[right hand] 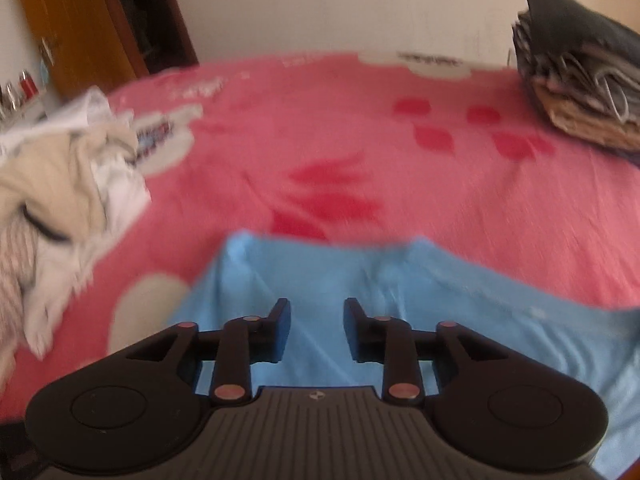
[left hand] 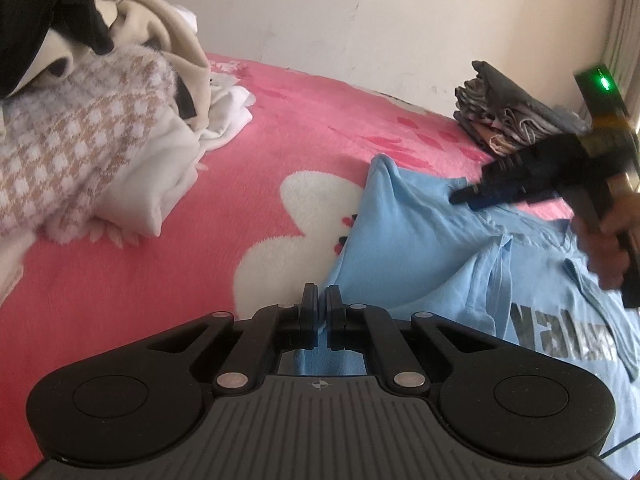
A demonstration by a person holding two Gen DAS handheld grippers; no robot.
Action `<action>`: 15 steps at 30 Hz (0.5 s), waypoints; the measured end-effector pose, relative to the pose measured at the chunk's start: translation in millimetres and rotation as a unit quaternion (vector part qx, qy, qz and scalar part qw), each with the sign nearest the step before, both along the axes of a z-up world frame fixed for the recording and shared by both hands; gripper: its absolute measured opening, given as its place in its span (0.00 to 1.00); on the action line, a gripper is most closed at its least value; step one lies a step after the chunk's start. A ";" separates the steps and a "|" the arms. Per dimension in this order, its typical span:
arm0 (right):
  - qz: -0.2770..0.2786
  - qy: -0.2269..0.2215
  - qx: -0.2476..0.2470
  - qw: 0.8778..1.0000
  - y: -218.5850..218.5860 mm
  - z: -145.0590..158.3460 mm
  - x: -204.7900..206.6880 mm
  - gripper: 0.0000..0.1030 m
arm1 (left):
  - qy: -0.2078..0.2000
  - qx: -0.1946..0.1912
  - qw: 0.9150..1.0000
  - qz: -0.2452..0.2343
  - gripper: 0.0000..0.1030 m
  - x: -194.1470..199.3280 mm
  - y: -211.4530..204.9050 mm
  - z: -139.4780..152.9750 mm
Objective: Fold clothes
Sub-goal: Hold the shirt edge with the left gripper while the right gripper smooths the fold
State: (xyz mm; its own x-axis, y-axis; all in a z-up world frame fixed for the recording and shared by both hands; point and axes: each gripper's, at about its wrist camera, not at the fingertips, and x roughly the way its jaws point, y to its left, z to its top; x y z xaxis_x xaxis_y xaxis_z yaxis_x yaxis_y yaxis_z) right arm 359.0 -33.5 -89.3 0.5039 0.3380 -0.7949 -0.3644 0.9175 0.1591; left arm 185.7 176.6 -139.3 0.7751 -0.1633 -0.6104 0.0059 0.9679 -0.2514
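Left gripper (left hand: pixel 320 300): its jaws are sitting all but closed, pinching a fold of the light blue T-shirt (left hand: pixel 420 240) at the shirt's near left edge; a strip of the blue cloth is showing between the fingers and behind them.

Right gripper (right hand: pixel 316 320): its jaws are standing partly apart with nothing between the pads, and it is hovering over the blue cloth. In the left wrist view it is appearing at the right edge (left hand: pixel 472 196), blurred, with a person's hand (left hand: pixel 604 248) wrapping its handle and a green light glowing on its body.

Light blue T-shirt: it is lying on the pink blanket (left hand: pixel 260 128) toward the near right side, partly folded over on itself, with grey lettering (upside down from the left wrist camera) showing on the flat part at the right.

Pink blanket: it is covering the bed, showing white flower shapes and darker red marks.

Unfolded heap (left hand: pixel 100 100): it is piling up at the left, well apart from the shirt (a tan checked knit, cream and white cloth, a black piece on top).

Folded stack (right hand: pixel 580 72): it is sitting at the far right of the bed near the wall, dark cloth on top.
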 end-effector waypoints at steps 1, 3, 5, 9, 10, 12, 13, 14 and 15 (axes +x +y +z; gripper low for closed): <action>0.004 0.004 -0.008 1.000 -0.9 -2.3 -2.8 0.33 | 0.001 -0.001 1.000 0.000 0.03 0.0 0.5 -0.5; 0.020 0.009 -0.018 1.000 1.2 -6.1 -6.4 0.34 | 0.002 -0.003 1.000 0.001 0.03 0.0 1.1 -1.1; 0.040 0.001 -0.039 0.998 5.9 -9.2 -9.9 0.34 | 0.003 -0.004 1.000 0.001 0.03 0.3 1.2 -1.1; 0.031 -0.039 -0.094 0.994 8.6 -11.7 -9.7 0.24 | 0.004 -0.006 1.000 0.002 0.03 1.0 1.4 -1.5; 0.016 -0.045 -0.100 0.994 6.5 -11.4 -6.4 0.24 | 0.004 -0.005 1.000 0.002 0.03 1.2 1.3 -1.7; -0.006 -0.064 -0.117 0.991 4.3 -8.5 -1.5 0.24 | 0.006 -0.006 1.000 0.003 0.05 1.8 1.9 -1.6; 0.002 -0.071 -0.104 0.992 6.9 -4.8 -2.5 0.24 | 0.007 -0.008 1.000 0.005 0.07 2.1 2.8 -1.7; 0.019 -0.077 -0.082 0.994 11.0 -0.2 -5.1 0.24 | 0.008 -0.010 1.000 0.007 0.08 2.4 3.7 -1.8; 0.036 -0.083 -0.059 0.994 15.2 4.5 -7.7 0.24 | 0.009 -0.014 1.000 0.009 0.08 2.8 4.8 -1.9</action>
State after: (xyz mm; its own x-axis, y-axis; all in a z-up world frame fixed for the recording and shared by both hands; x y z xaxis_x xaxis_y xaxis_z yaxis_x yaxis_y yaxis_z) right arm 351.3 -18.3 -84.8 0.6093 0.2863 -0.7395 -0.4412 0.8973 -0.0161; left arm 188.5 181.5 -141.2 0.7667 -0.1670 -0.6198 -0.0157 0.9604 -0.2782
